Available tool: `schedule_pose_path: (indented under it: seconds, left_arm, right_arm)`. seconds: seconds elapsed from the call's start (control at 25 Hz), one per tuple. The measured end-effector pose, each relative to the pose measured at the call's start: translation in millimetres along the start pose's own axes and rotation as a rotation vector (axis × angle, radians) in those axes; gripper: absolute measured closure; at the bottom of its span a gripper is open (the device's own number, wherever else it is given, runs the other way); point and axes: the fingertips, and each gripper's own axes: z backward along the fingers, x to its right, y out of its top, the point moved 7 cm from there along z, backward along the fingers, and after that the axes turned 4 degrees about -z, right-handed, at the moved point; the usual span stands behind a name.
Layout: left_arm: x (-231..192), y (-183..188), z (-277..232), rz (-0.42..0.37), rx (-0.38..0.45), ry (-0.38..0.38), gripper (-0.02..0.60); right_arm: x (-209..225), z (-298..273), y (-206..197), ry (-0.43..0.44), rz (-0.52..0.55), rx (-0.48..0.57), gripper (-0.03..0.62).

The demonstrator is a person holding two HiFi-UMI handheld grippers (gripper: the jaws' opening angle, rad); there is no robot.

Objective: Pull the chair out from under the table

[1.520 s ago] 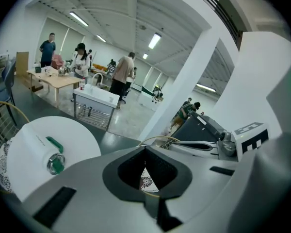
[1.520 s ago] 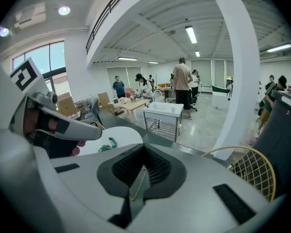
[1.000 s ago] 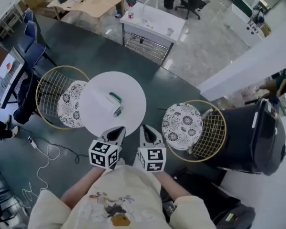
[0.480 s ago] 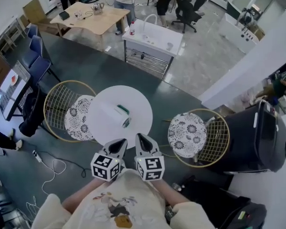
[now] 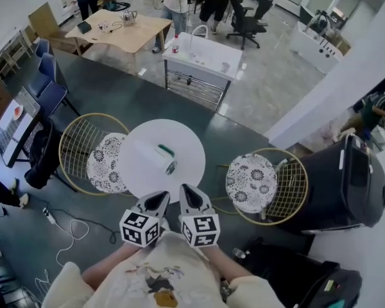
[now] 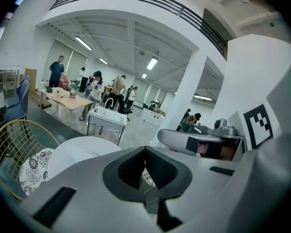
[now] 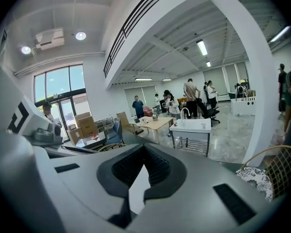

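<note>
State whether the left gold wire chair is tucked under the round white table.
Partly tucked: the gold wire chair has its floral seat cushion overlapped by the round white table.

A wooden desk [image 5: 119, 29] is seen at eleven o'clock, a white sink unit [image 5: 202, 58] at twelve, a black bin [image 5: 346, 181] at three, a white cable [image 5: 74, 221] at eight.

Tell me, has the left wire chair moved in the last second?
No. The left chair stays tucked partly under the round white table, overlapping its left edge as before; only the view shifted.
</note>
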Motion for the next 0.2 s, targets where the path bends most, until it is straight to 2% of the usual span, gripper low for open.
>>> schedule_pose_path:
  seconds: [0.2]
  left_arm:
    - [-5.0,-3.1,7.2,0.011,-0.005,-0.003,0.574]
  right_arm:
    - [-10.7,4.2,-1.4,0.000,0.006,-0.014,0.585]
